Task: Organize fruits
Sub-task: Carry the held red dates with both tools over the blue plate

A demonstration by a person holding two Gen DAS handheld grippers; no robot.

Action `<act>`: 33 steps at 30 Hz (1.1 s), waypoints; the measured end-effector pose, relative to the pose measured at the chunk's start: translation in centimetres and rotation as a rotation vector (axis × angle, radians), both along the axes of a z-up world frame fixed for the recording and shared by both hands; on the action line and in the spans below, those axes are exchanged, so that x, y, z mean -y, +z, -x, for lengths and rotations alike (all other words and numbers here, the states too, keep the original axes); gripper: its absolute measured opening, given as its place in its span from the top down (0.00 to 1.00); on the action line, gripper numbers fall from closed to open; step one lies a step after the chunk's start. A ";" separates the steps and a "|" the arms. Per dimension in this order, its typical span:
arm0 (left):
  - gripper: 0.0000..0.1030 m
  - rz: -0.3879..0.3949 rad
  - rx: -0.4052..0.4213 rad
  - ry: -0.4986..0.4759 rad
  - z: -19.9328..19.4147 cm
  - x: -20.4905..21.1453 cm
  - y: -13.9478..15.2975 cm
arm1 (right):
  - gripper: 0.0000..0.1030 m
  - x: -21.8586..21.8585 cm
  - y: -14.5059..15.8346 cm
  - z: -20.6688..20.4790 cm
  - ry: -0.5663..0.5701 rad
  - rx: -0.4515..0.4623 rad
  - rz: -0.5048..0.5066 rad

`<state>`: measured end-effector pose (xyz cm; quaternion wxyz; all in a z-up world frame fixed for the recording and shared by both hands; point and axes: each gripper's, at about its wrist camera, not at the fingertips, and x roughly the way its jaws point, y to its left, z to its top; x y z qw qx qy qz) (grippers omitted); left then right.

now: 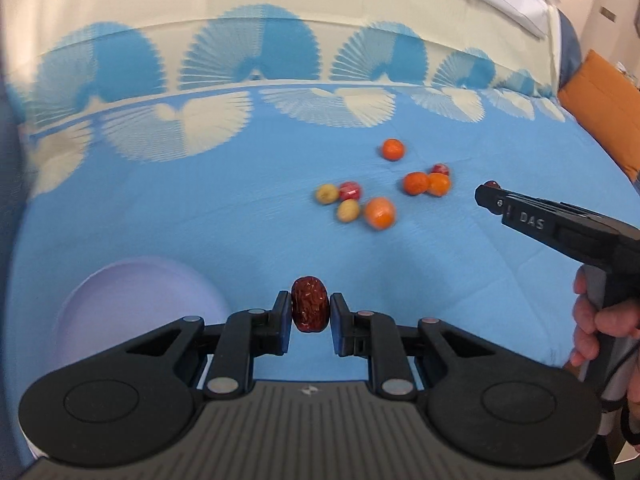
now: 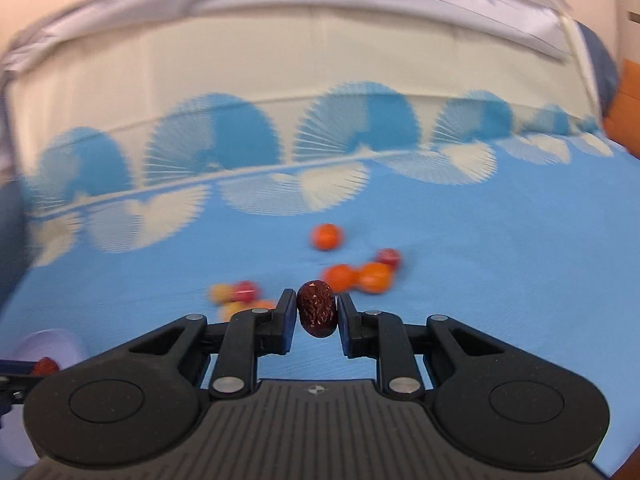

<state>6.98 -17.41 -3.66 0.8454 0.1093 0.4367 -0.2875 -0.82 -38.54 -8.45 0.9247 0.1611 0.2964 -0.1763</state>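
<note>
Both sets of jaws were pinching fruit: the left gripper [image 1: 310,312] clamped a wrinkled red date [image 1: 310,309] above the blue cloth [image 1: 200,216], just right of a pale lavender plate [image 1: 132,300], while the right gripper [image 2: 316,314] squeezed another dark date [image 2: 316,309]. Farther off lay scattered oranges [image 1: 393,149], yellow fruits [image 1: 327,194] and red fruits [image 1: 350,190].

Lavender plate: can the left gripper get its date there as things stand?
Probably yes. The left gripper holds a red date just right of the lavender plate, and only bare blue cloth shows between them.
</note>
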 end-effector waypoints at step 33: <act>0.79 0.017 0.107 0.339 12.5 -24.9 7.9 | 0.78 -26.5 10.9 11.2 0.521 -0.008 0.024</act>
